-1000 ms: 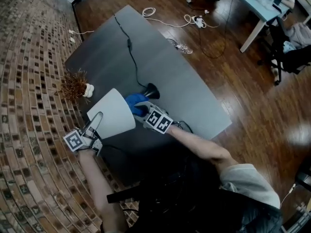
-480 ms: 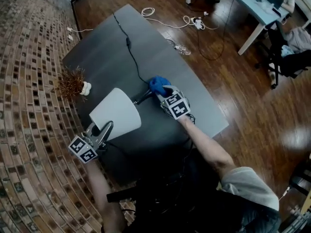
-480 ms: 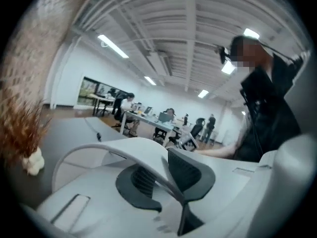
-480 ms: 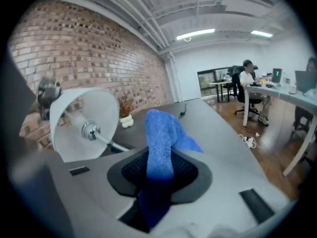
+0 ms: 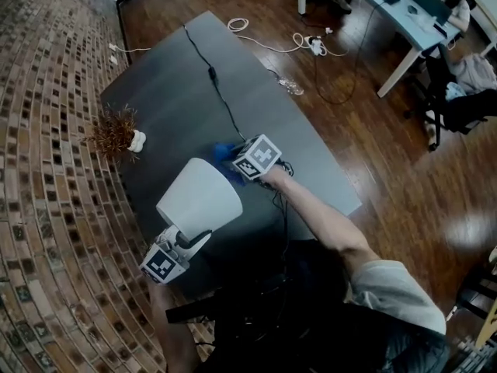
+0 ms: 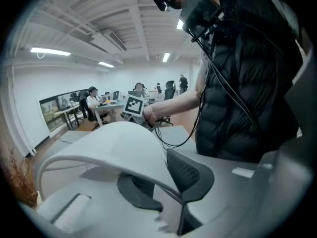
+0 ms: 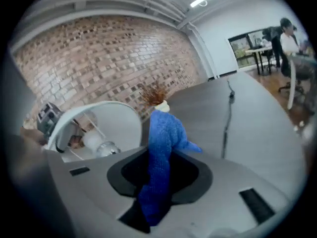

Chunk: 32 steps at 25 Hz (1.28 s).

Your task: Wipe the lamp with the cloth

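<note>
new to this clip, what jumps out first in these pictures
The white lampshade, tilted near the front edge of the dark table, dominates; the left gripper clamps its rim, jaws having just closed further on it. Beside it the right gripper pinches a bright blue cloth, with a dried plant by the brick wall.

The left tongs (image 6: 163, 190) clamp the rim of the white lampshade (image 6: 109, 143), which arcs from lower left to centre, and they have just been closing on it. Beyond it, above the grey worktop (image 6: 174, 133), a hand (image 6: 148, 116) carries a marker cube (image 6: 132, 104). A black padded jacket (image 6: 247, 83) fills the right.
</note>
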Motion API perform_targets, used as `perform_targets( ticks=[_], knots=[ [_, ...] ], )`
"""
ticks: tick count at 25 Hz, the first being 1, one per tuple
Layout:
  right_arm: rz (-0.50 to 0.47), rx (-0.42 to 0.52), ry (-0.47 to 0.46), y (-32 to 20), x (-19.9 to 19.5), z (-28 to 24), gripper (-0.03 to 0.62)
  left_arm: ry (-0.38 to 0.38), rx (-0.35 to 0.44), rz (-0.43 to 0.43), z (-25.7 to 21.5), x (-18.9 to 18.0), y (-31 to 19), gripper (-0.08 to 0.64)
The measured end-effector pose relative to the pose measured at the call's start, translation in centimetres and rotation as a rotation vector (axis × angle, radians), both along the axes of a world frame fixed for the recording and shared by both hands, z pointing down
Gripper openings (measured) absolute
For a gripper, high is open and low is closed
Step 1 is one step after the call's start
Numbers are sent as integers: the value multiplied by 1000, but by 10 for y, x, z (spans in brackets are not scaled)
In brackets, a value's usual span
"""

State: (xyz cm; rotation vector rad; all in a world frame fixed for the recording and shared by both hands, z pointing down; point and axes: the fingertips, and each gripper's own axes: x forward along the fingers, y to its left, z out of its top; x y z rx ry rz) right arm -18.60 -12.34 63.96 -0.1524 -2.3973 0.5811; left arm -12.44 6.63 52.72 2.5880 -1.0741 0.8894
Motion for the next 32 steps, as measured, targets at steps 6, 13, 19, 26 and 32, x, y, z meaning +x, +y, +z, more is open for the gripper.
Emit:
perform_targets(
  ticks=[6,13,19,26,32],
  knots=[
    [42,88,100,-40,33,20,107,217,1,-174,1,-4,4,48],
    [27,118,22,-25,34,15,106,813,-20,-524,-19,-65,7,154],
    [22,165,-43,-15,35,13,106,1139,-6,-691,-18,-120,1,224],
    [80,113,-56,-14,46,11,106,847,59,-588,-32,-121,-27,84],
    [20,-56,-213,9,12,-68,104,483,154,-194,-66,-32,-32,78]
  ],
)
